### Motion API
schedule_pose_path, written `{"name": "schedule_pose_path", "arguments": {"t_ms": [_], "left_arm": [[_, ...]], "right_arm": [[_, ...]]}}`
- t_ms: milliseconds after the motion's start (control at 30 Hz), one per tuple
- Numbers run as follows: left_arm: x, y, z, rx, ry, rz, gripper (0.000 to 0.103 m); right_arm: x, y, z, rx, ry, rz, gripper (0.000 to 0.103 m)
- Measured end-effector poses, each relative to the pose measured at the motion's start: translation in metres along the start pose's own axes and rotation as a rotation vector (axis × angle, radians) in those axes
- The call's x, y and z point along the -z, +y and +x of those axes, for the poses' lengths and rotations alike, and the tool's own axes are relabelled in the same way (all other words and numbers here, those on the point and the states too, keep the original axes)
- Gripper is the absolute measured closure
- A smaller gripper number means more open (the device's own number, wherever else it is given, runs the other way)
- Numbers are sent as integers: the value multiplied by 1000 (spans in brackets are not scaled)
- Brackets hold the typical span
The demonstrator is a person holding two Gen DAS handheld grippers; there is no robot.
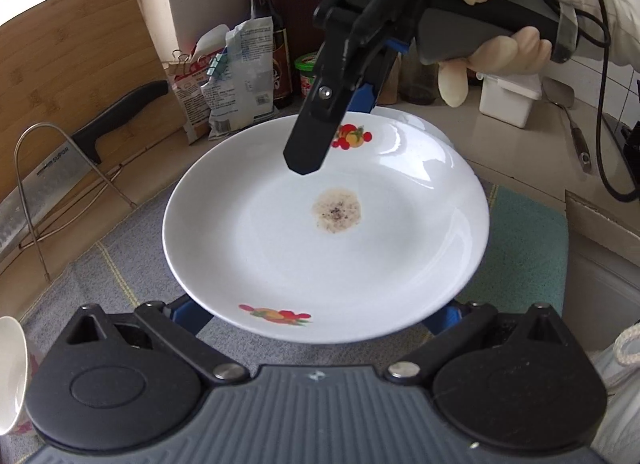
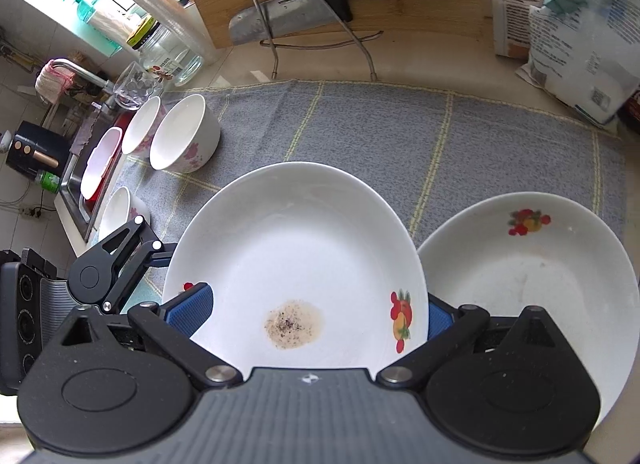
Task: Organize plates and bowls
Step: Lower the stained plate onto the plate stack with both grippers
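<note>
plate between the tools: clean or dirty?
Dirty. The plate has a brownish speckled stain near its centre; the rest looks white. It shows in the right wrist view too.

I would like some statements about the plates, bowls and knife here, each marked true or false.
1. The plate with the brown stain carries fruit prints. True.
2. A second plate lies to its right in the right wrist view. True.
3. The bowls are stacked on the stained plate. False: they stand apart on the grey cloth.
4. The knife lies on the cloth. False: it rests in a wire rack against the cutting board.
</note>
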State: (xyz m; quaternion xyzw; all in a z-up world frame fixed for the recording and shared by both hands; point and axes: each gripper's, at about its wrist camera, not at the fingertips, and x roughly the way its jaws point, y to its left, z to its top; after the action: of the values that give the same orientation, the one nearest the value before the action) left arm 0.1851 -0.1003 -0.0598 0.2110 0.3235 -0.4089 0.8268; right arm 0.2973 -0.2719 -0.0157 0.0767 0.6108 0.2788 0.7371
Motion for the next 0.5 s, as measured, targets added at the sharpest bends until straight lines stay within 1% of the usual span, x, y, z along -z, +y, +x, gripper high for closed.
{"name": "schedule_pose_path", "arguments": {"t_ms": [300, 500], "left_arm": [[-25, -13, 18, 75, -13, 79, 0], [-37, -20, 29, 114, -10, 115, 0]], "right_arm": [[22, -30, -29, 42, -61, 93, 0], [34, -47, -38, 62, -84, 142, 0]]}}
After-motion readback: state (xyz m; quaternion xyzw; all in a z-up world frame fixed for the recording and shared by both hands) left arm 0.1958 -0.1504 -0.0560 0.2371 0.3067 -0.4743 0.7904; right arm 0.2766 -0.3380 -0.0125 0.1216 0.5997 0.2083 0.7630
